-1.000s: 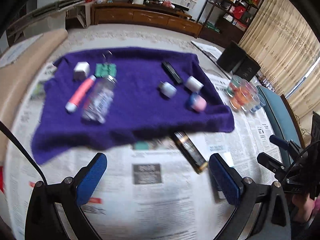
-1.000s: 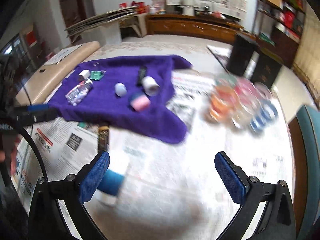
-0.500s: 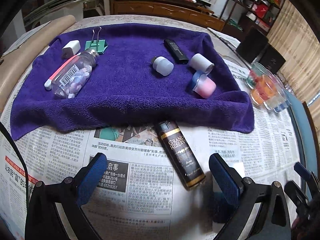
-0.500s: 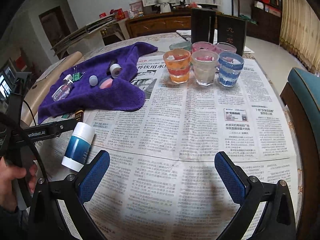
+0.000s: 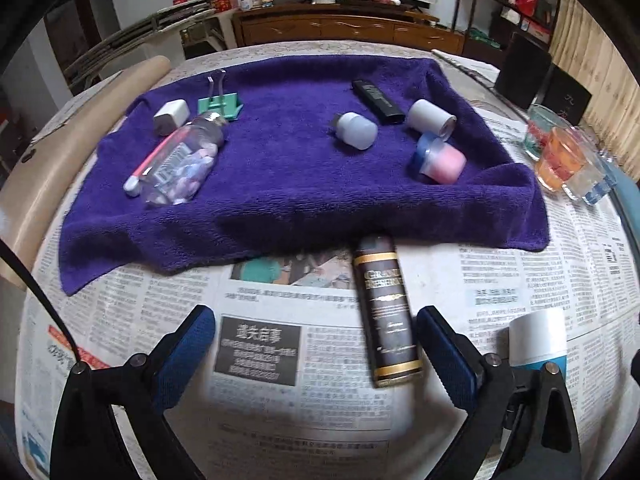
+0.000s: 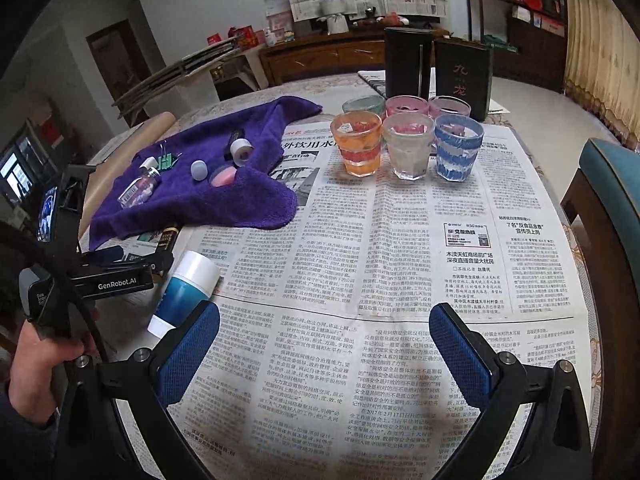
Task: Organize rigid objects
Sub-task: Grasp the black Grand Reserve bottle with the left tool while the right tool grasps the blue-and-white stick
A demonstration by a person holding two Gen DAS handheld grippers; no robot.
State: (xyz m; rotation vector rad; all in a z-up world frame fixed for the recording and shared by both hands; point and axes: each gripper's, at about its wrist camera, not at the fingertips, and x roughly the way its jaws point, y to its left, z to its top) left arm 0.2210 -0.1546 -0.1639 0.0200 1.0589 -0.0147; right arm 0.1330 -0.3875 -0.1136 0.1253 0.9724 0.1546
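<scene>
A dark brown bottle (image 5: 386, 312) with gold lettering lies on the newspaper in front of the purple towel (image 5: 288, 192). It sits between the fingers of my left gripper (image 5: 316, 344), close to the right pad (image 5: 444, 344). The jaws are closing, and neither pad presses on the bottle. On the towel lie a clear pill bottle (image 5: 184, 164), a pink pen (image 5: 150, 160), a green binder clip (image 5: 220, 102), a white plug (image 5: 172, 114), a pale capped vial (image 5: 356, 130), a pink and blue jar (image 5: 440, 160) and a white roll (image 5: 432, 118). My right gripper (image 6: 324, 344) hangs open over bare newspaper, with a blue and white bottle (image 6: 186, 288) lying just left of it.
Several coloured glasses (image 6: 408, 146) stand in a cluster at the back of the newspaper, with two black boxes (image 6: 436, 68) behind them. A teal chair (image 6: 612, 208) stands at the table's right edge. A black stick-shaped object (image 5: 378, 100) lies at the towel's far side.
The left view has tipped down and come closer to the brown bottle, which now lies between the fingers; the fingers stand slightly narrower. The right view swung right a second ago and has since held still.
</scene>
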